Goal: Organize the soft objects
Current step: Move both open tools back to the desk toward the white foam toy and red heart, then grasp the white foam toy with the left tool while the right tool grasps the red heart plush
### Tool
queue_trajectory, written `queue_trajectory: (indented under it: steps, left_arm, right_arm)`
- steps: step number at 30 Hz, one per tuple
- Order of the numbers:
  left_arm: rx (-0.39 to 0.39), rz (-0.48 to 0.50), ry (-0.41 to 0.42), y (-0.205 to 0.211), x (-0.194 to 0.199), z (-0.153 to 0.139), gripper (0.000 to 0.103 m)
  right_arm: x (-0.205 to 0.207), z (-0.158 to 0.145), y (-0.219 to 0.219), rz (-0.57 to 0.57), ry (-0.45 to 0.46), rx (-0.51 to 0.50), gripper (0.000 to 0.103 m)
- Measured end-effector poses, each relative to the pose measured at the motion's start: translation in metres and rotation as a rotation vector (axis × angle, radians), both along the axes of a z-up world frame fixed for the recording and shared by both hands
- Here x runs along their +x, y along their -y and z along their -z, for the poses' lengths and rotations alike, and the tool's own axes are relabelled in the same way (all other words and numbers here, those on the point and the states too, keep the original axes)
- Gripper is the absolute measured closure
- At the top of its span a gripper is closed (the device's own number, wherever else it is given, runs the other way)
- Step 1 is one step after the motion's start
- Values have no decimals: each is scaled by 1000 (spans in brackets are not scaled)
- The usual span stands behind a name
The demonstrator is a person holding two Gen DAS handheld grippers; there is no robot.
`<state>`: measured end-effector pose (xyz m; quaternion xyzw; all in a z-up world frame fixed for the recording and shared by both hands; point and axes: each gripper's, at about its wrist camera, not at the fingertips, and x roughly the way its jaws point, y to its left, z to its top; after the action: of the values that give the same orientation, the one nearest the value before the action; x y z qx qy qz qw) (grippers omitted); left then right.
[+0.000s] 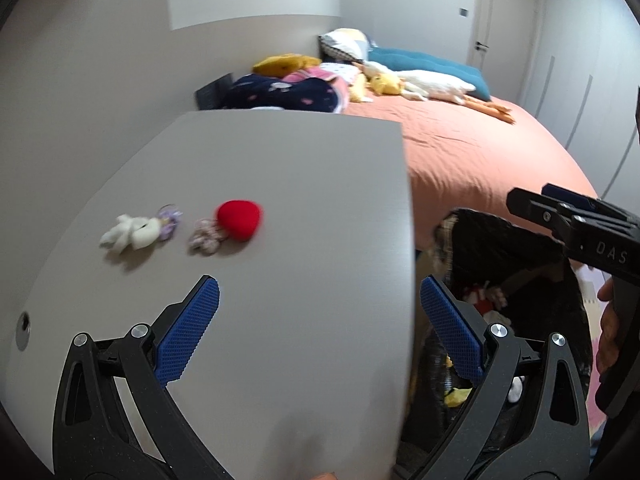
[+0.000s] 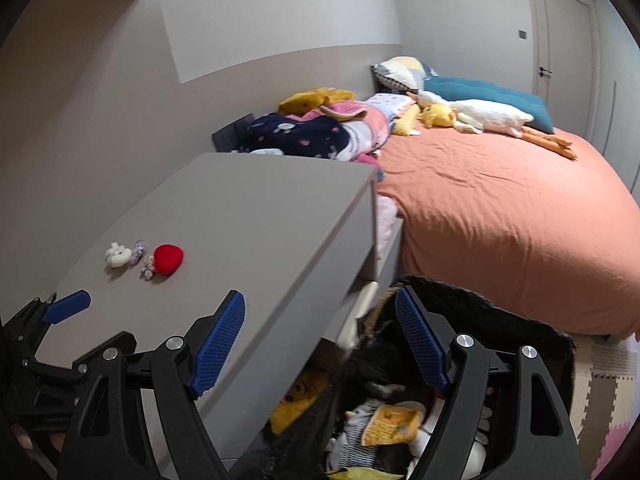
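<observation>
The left gripper (image 1: pixel 319 300) hangs over the grey desk (image 1: pixel 280 184), jaws wide apart and empty. Toward the desk's left edge lie a white plush (image 1: pixel 130 234), a small purple keychain (image 1: pixel 170 220) and a red heart plush (image 1: pixel 239 220). Off the right edge, the right gripper (image 2: pixel 320 314), jaws likewise apart, hovers above a dark basket (image 2: pixel 520 320) of soft toys.

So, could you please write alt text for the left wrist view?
The open left gripper hovers over a grey table holding a red plush heart and a small white plush toy. Right of the table are a dark toy-filled bag and an orange bed.
</observation>
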<state>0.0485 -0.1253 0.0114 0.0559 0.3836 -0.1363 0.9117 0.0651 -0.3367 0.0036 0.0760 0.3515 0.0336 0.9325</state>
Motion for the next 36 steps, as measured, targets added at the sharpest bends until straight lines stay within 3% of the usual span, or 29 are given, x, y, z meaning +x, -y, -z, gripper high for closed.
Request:
queue_trajectory:
  steps: [15,23,36]
  left_arm:
    - [-70,-223,-56,-82,33,5,6]
    - [-68,-346,-94,-107,59,16,6]
    - [-156,-574,-156,-148,99,15,6]
  right_arm:
    - [49,12,-66,-125,-30,15,25]
    - [76,24,-98,-204,-57,9,25]
    - [120,39,-131,-300,-95,60,25]
